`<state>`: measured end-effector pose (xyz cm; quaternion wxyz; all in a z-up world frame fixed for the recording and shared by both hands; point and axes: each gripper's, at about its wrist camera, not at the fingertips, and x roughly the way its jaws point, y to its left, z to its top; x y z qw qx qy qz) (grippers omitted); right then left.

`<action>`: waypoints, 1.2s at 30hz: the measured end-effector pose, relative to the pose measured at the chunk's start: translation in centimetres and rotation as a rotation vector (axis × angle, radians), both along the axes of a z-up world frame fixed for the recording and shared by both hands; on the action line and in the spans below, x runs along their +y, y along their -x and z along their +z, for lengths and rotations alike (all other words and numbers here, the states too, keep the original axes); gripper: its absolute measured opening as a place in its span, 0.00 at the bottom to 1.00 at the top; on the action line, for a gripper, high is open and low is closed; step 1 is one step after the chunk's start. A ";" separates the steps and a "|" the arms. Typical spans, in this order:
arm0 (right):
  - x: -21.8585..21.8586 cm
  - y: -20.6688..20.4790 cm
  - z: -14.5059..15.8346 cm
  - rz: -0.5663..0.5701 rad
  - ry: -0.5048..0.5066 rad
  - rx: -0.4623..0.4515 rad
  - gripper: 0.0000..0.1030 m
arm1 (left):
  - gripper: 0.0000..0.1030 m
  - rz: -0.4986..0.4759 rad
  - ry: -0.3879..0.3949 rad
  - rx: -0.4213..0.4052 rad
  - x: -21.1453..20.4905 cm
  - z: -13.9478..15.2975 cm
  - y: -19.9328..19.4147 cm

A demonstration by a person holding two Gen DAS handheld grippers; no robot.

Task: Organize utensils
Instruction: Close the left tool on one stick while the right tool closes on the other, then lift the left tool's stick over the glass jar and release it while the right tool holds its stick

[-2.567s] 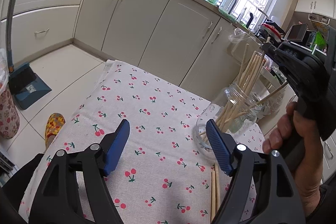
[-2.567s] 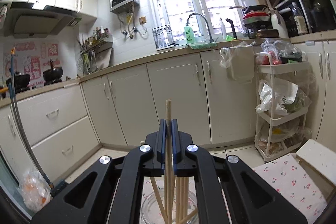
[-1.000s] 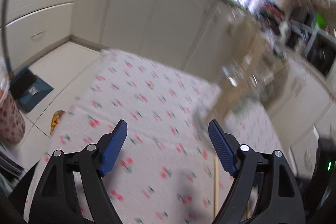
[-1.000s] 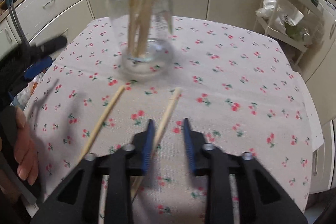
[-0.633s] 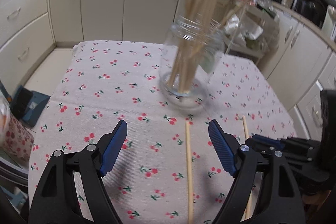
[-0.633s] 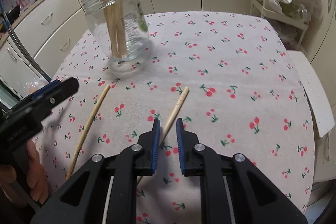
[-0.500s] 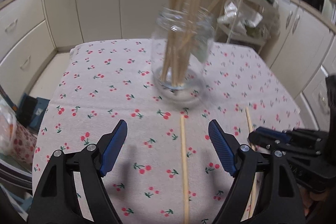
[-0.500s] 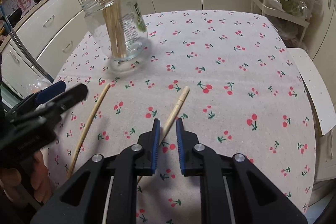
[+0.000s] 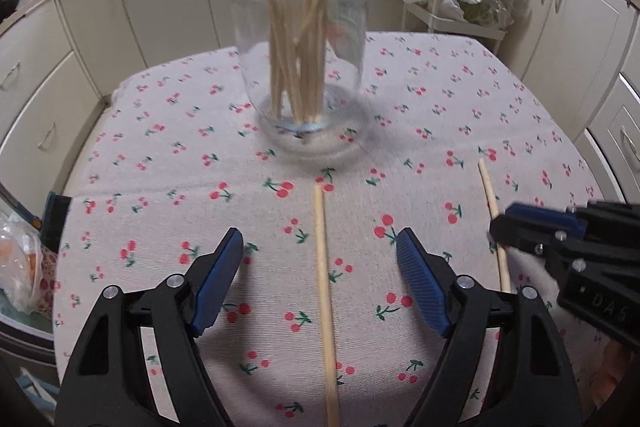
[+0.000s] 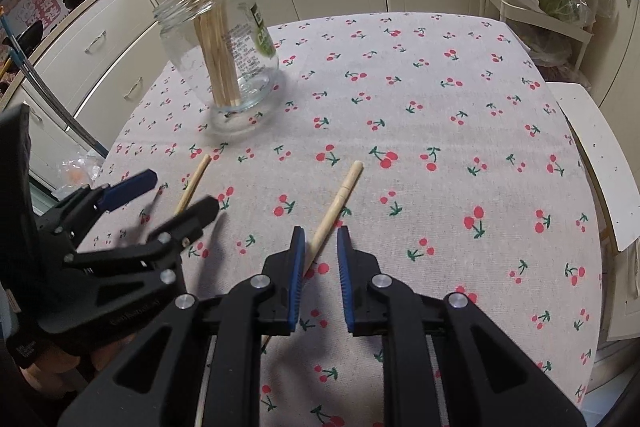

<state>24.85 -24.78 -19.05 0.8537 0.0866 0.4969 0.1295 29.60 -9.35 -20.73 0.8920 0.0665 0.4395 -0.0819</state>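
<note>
1. The left hand-held gripper (image 9: 320, 267) sits low over the surface (image 9: 440, 99) with its jaws wide. They have just been closing a little, and one loose chopstick (image 9: 324, 287) lies straight down the gap between them, untouched by either pad.
2. The right hand-held gripper (image 10: 319, 267) has its jaws much narrower. A second chopstick (image 10: 336, 203) runs between them, close against the left pad. A clear gap shows on the other side, so nothing looks gripped yet.
3. Straight ahead of both grippers stands the glass jar (image 9: 300, 59), upright on the cherry-print cloth. A bundle of chopsticks is already inside it, leaning against its mouth.
4. By my count most of the sorting is done. Only these two sticks remain flat on the cloth, each just short of the jar.
5. Still to come, I'd judge: close on each stick, lift it, tip it upright and drop it in with the rest.
</note>
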 end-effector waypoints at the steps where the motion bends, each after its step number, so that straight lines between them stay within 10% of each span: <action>1: -0.1 -0.1 0.0 -0.007 -0.002 -0.001 0.19 | 0.61 -0.004 -0.004 -0.008 -0.1 0.0 0.0; 6: 0.3 -0.7 0.0 -0.018 0.005 -0.018 0.30 | 0.07 -0.048 0.021 -0.011 0.3 0.2 -0.4; 16: 0.7 -1.6 0.0 0.009 0.006 -0.011 0.26 | 0.07 -0.065 0.148 0.132 2.9 0.7 -2.3; 26: 1.3 -1.4 0.0 0.030 0.040 -0.015 0.08 | 0.04 -0.105 0.024 0.140 0.3 0.8 -2.8; 36: 1.3 -1.3 -0.1 0.013 0.023 -0.008 0.08 | 0.04 -0.002 0.328 -0.285 5.6 11.3 -1.0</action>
